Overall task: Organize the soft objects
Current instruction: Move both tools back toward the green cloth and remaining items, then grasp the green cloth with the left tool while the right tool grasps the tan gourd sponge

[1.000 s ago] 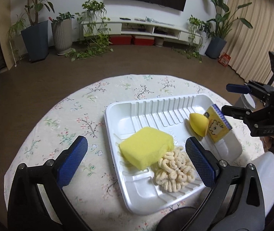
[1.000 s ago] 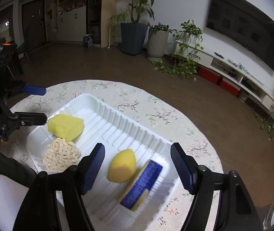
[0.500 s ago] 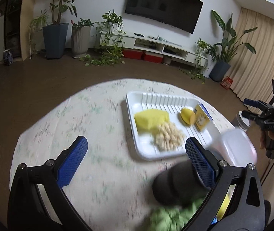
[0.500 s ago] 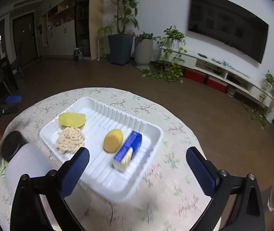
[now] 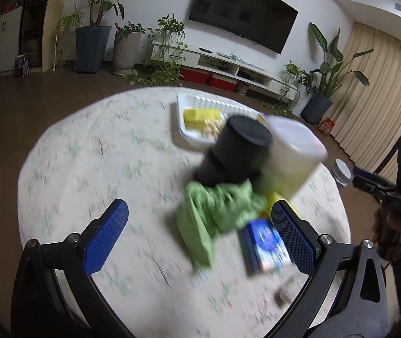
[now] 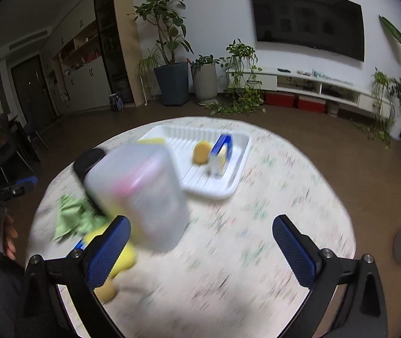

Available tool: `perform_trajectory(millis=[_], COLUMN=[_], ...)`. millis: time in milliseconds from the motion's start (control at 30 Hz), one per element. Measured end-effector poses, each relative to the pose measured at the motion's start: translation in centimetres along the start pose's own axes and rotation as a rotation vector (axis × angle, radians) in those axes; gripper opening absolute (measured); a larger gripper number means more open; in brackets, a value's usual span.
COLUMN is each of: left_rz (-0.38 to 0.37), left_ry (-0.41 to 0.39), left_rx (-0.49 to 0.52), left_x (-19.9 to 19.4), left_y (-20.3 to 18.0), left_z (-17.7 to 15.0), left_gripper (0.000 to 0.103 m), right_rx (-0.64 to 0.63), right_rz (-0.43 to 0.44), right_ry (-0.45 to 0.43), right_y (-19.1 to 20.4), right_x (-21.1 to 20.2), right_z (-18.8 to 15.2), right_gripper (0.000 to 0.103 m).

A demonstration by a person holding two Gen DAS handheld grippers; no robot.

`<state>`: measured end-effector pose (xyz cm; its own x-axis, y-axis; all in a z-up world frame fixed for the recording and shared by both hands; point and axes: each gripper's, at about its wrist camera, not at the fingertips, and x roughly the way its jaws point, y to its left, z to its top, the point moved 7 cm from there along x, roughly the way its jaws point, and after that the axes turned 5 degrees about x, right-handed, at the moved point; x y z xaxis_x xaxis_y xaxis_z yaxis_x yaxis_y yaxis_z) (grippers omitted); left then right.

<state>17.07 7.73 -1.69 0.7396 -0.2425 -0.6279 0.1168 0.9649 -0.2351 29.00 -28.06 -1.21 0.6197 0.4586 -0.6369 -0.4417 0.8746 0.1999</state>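
Left hand-held gripper (image 5: pixel 200 233) jaws spread wide, empty, above round worktop (image 5: pixel 87 155); right hand-held gripper (image 6: pixel 201 242) likewise spread, empty. White tray (image 6: pixel 228 180) at far side of worktop holds yellow sponge (image 5: pixel 200 115), pale noodle-like clump (image 5: pixel 213 129), yellow egg-shaped piece (image 6: pixel 201 153), blue-yellow box (image 6: pixel 221 149). Nearer than tray: translucent container (image 6: pixel 138 194), black cylinder (image 5: pixel 234 155), crumpled green cloth (image 5: pixel 214 217), blue packet (image 5: pixel 268 242), all blurred

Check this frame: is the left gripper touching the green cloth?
Apart. In the left wrist view the left gripper is wide open and empty; the blurred green cloth lies on the table ahead, between the fingers' lines, with tablecloth visible between it and either pad.
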Motion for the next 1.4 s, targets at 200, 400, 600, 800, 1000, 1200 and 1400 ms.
perform_trajectory(millis=[200, 400, 600, 800, 1000, 1200, 1400], left_rz=[-0.042, -0.062, -0.059, -0.037, -0.038, -0.021, -0.002], left_ry=[0.041, 0.050, 0.058, 0.062, 0.075, 0.155, 0.179], left_rx=[-0.047, 0.004, -0.001, -0.022, 0.021, 0.040, 0.047], left_x=[-0.8, -0.9, 0.0, 1.4, 3.9, 7.1, 8.2], left_y=[-1.9, -4.8, -4.9, -3.8, -3.8, -3.0, -2.0], left_z=[-5.0, -7.1, -7.0, -4.8, -2.0, -2.3, -2.6], left_gripper=[0.103, 0.103, 0.103, 0.103, 0.103, 0.103, 0.103], right_rx=[0.049, 0.072, 0.005, -0.006, -0.003, -0.016, -0.021], right_rz=[0.038, 0.068, 0.064, 0.067, 0.043, 0.022, 0.032], right_ry=[0.011, 0.011, 0.028, 0.034, 0.031, 0.044, 0.066], right_y=[4.0, 8.3, 12.2, 13.0, 12.7, 12.5, 12.4], right_x=[-2.1, -2.9, -2.5, -1.7, -0.9, 0.5, 2.0], right_z=[-5.7, -10.7, -13.9, -14.0, -12.4, -10.7, -10.3], right_gripper=[0.103, 0.103, 0.103, 0.103, 0.103, 0.101, 0.098])
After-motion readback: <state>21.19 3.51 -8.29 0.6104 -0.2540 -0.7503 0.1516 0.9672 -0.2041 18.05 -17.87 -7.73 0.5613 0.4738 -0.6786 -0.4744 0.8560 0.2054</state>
